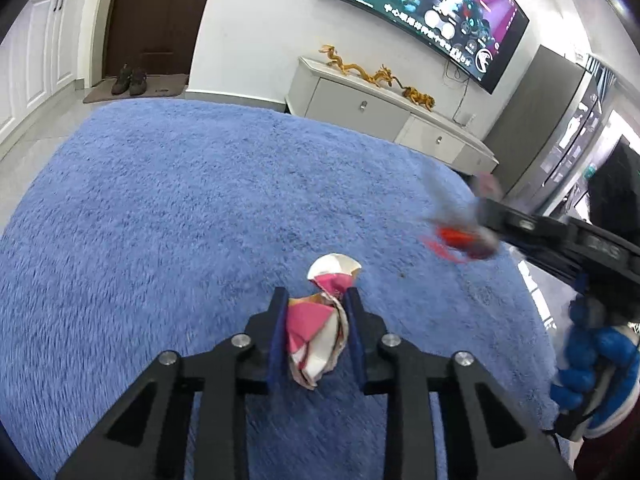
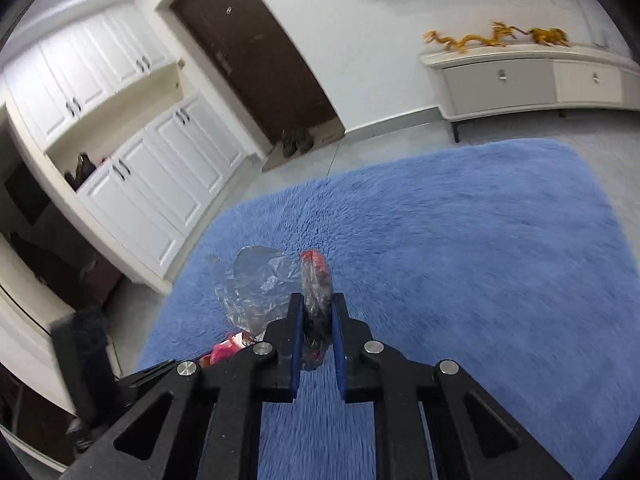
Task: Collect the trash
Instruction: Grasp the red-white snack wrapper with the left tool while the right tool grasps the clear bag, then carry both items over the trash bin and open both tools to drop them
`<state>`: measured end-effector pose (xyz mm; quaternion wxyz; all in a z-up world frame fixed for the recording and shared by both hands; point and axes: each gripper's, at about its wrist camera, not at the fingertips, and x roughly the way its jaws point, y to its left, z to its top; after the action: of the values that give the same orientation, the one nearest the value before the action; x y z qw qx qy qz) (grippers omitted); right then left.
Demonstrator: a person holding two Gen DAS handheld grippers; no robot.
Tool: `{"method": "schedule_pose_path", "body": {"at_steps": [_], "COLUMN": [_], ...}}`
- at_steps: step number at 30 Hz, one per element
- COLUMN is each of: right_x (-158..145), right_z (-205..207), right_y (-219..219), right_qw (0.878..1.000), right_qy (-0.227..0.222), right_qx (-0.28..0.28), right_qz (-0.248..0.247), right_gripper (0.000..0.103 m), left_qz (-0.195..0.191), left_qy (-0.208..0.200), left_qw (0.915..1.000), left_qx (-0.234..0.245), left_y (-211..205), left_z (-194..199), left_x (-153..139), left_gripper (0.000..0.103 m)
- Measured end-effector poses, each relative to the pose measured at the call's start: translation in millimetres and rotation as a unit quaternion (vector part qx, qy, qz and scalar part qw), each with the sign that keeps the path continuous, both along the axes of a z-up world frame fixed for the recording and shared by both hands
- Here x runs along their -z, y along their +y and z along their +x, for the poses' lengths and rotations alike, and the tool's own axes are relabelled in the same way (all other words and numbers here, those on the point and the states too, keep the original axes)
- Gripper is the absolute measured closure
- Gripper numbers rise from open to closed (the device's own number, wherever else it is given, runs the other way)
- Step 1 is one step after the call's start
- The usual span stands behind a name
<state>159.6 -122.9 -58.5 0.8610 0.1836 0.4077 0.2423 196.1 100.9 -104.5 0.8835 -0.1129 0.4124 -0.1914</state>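
While I hold both tools out over the blue shag rug (image 1: 180, 216), my left gripper (image 1: 316, 300) points forward and slightly down, its two blue-padded fingers (image 1: 279, 328) pinched onto a crumpled pink-and-white paper wrapper (image 1: 320, 332). The wrapper stands up between the pads, its torn top poking past the fingertips, lifted clear of the rug.

My right gripper (image 2: 316, 304) reaches in from the right side, seen blurred in the left wrist view, with my blue-gloved right hand (image 1: 592, 360) around its handle. Its fingers are clamped on a clear plastic wrapper with red print (image 2: 316, 280), whose loose crinkled film (image 2: 256, 284) billows out to the left of the fingers, above the rug.

Beyond the rug stand a white TV cabinet (image 1: 360, 104) carrying golden dragon figurines (image 1: 360, 70), and a wall-mounted TV (image 1: 432, 12) above it.
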Motion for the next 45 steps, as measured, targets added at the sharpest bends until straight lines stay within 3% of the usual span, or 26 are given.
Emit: {"method": "schedule_pose_path", "body": {"at_steps": [8,16,24,33,45], "right_x": [-46,-65,-78,-86,-62], "right_z": [-91,-165,-209,-239,-260], "right_y": [-37,-76,-116,-159,-241], "right_qw": [0.998,0.995,0.990,0.982,0.970], "right_qy": [-0.044,-0.066,-0.082,-0.102,-0.088], "right_qx": [0.019,0.058,0.106,0.152,0.222], "right_qz": [-0.030,-0.044,-0.051,-0.055,-0.032], "right_gripper": [0.090,0.090,0.090,0.090,0.090], "left_qz": [0.007,0.052,0.088,0.122,0.146], "left_qy": [-0.029,-0.081,-0.132,-0.165,-0.170], "left_qw": [0.9995,0.9954,0.9869,0.9777,0.9698], "left_qx": [-0.006,0.008,0.028,0.046,0.097], "left_y": [-14,-48,-88,-129,-202], "left_z": [-64,-135,-181,-205,-203], "left_x": [-29,-74,-102,-118,-126], "left_gripper": [0.080,0.080,0.080,0.080,0.080]}}
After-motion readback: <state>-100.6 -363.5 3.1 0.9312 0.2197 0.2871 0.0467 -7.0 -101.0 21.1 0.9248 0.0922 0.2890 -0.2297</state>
